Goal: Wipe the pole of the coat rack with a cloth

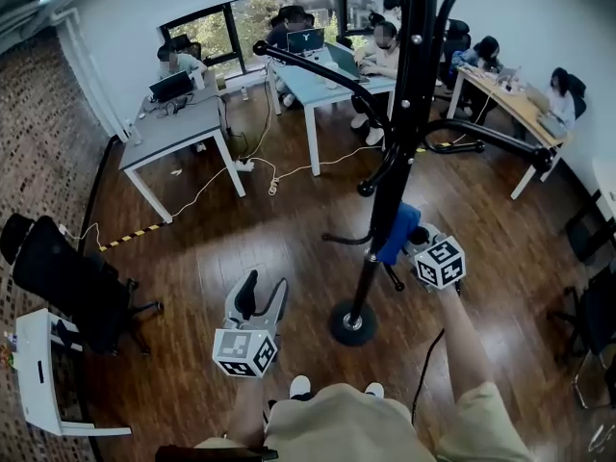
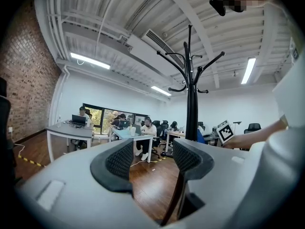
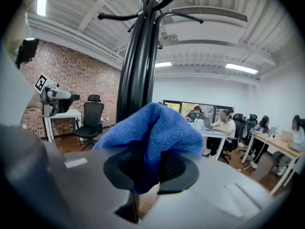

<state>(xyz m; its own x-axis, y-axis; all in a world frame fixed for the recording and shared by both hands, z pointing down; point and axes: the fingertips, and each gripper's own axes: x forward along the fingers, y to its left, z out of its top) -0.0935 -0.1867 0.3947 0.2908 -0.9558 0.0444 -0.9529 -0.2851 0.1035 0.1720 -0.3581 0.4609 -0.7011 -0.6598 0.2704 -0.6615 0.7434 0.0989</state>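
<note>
A black coat rack stands on the wood floor, its pole (image 1: 399, 152) rising from a round base (image 1: 353, 323). My right gripper (image 1: 409, 243) is shut on a blue cloth (image 1: 399, 231), which rests against the pole's lower part. Seen from the right gripper view, the cloth (image 3: 157, 132) bulges out between the jaws right beside the pole (image 3: 138, 61). My left gripper (image 1: 260, 296) hangs open and empty to the left of the base. From the left gripper view the pole (image 2: 191, 99) stands off to the right, with nothing between the jaws.
Curved black hooks (image 1: 318, 70) branch from the pole at several heights. Desks (image 1: 178, 128) with seated people line the back by the windows. A black office chair (image 1: 58, 268) and a white shelf (image 1: 38, 373) stand at the left. A cable (image 1: 207, 186) runs across the floor.
</note>
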